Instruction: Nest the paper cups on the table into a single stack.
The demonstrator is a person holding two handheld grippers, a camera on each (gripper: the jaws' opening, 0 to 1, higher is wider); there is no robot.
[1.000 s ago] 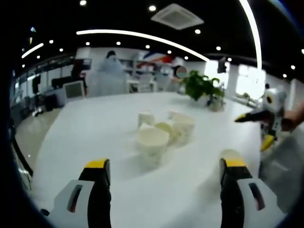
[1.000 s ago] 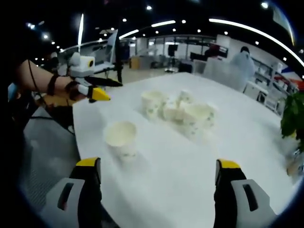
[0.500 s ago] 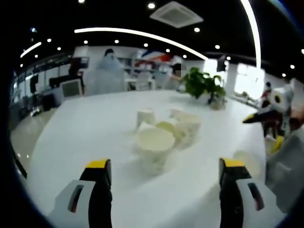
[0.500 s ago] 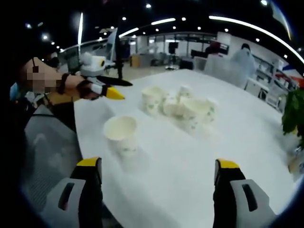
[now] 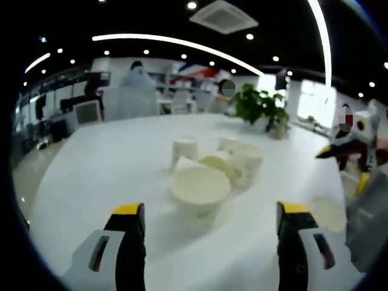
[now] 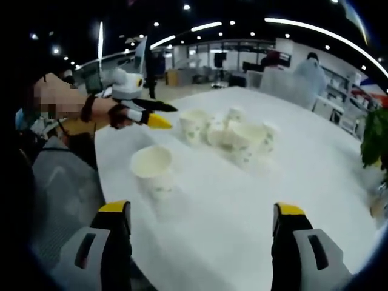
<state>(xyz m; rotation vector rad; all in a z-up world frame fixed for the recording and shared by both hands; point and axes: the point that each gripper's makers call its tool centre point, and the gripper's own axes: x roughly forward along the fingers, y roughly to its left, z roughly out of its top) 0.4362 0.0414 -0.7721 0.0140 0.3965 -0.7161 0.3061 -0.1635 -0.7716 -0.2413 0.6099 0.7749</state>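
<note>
Paper cup [image 5: 200, 191] at twelve o'clock looks light and crushable; grip its rim gently; both grippers' fingers spread wide, empty.

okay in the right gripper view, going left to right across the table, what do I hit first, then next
left gripper → lone paper cup → cluster of paper cups → potted plant at the far right edge.

Your cream paper cups [image 5: 200, 191] with faint green speckled print sit on a white counter [image 5: 109, 176], your grey grippers' black jaws are yellow-tipped, and a plant [image 5: 262, 108] shows green leaves.
</note>
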